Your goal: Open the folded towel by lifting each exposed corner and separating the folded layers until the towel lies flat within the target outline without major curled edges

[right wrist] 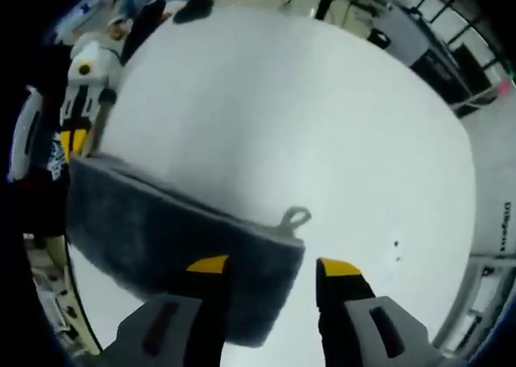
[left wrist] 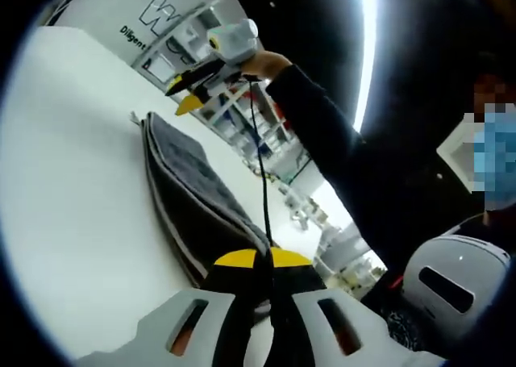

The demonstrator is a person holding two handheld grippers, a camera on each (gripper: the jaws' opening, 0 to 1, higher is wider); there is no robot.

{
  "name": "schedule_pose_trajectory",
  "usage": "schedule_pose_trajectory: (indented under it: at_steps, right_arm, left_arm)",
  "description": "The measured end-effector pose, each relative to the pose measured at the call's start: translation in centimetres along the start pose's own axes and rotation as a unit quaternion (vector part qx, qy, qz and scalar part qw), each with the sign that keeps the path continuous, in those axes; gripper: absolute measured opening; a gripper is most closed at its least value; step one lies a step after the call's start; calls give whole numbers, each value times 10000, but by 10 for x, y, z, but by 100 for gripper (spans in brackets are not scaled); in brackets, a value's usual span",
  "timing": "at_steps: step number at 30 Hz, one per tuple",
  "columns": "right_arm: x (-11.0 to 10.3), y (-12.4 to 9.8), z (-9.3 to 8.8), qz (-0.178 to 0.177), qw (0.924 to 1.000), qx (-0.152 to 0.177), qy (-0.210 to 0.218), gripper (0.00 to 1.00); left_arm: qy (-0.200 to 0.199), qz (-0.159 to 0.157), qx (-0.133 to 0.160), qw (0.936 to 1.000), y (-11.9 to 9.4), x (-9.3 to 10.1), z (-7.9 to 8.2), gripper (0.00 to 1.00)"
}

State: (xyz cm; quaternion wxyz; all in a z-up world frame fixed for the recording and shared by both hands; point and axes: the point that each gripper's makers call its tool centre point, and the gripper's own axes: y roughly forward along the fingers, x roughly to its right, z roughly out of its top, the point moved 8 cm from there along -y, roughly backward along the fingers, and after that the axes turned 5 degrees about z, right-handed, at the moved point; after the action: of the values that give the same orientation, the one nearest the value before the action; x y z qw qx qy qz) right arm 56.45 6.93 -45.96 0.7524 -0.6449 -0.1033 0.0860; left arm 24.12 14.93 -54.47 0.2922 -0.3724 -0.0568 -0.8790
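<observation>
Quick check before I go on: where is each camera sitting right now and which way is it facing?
Left gripper view: rides on the left gripper, looking along the grey towel across the white table; its jaws pinch the near edge; the person's sleeve and right gripper show.
Right gripper view: rides on the right gripper, looking down over the towel's loop corner; jaws apart.
Shared: towel, table, both grippers.

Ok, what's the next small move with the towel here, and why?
Probably close the right gripper on the grey towel corner by the hanging loop. Its jaws stand open around that corner, while the left gripper is shut on the far edge, above the white table.
</observation>
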Motion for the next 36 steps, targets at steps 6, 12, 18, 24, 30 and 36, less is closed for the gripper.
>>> schedule_pose_trajectory:
  at_steps: [6,12,18,24,30,36]
  right_arm:
    - [3,7,-2,-41,10000,-26,-67,37]
    - [6,15,-7,-25,9999,-121,-117,36]
    - [12,20,-5,-71,10000,15,-40,34]
    - [15,33,-7,-37,10000,-60,-70,32]
    - [18,39,-9,-63,10000,25,70,31]
    - [13,45,-10,26,10000,3,61,31]
  left_arm:
    - [13,-5,-1,10000,0,1,0,1]
    - [36,6,-4,10000,-1,1,0,1]
    - [35,15,16,10000,0,1,1,1]
    - [48,29,17,10000,-1,1,2,1]
    - [56,43,19,10000,0,0,2,1]
    - [52,41,14,10000,0,0,1,1]
